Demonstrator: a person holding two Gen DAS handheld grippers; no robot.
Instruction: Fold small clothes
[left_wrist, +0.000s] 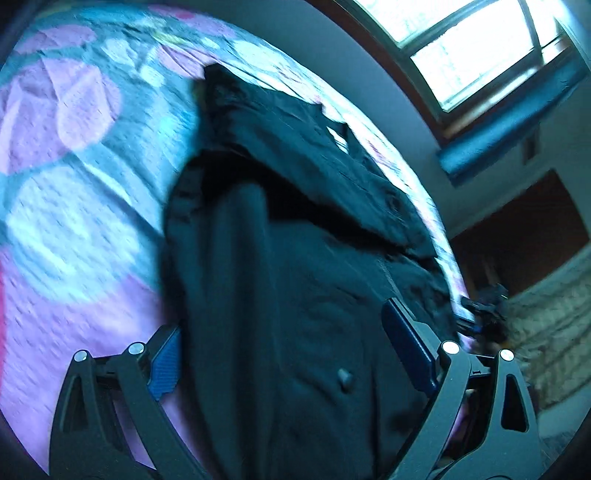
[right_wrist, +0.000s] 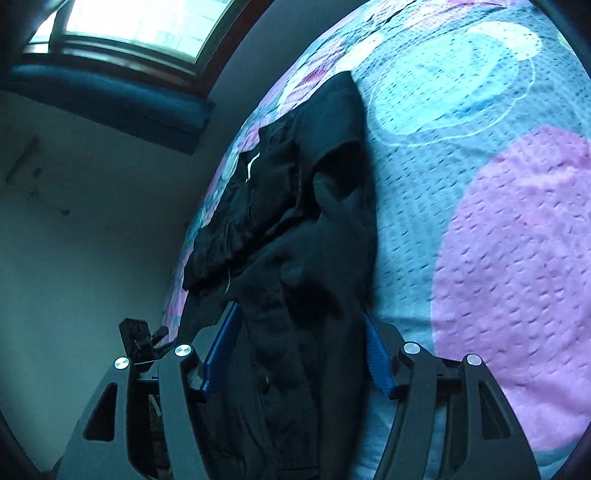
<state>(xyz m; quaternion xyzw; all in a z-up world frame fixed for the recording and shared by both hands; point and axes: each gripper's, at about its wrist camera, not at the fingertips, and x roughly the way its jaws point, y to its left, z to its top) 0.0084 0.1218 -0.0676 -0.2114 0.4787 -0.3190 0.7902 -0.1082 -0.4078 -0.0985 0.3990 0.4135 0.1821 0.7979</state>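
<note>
The dark garment (left_wrist: 295, 288) lies on the quilted bedspread (left_wrist: 74, 184), running lengthwise away from me in both wrist views. It is a black or very dark piece with at least one button (left_wrist: 345, 378) visible on its near panel. A sleeve or flap (right_wrist: 340, 173) is folded over onto the body, and a second, more crumpled dark layer (right_wrist: 251, 199) rests across the far part. A small white mark (right_wrist: 253, 166) shows on that far layer. Whether this is one garment or two overlapping, I cannot tell.

My left gripper (left_wrist: 291, 354) stands wide open, its blue pads (left_wrist: 164, 363) set on either side of the cloth's near end; the left pad sits at the garment's edge over the bedspread, the right pad over the fabric. The pads do not press on the cloth. That view is motion-blurred.

My right gripper (right_wrist: 299, 347) is partly open, with the garment's near end lying between the blue pads (right_wrist: 221, 350). The fabric fills the gap, but I see no pinch on it.

The bedspread carries large pink and pale blue rounded shapes. Beyond the bed's edge stand a plain wall (right_wrist: 92, 221) and a bright window (right_wrist: 140, 26).
</note>
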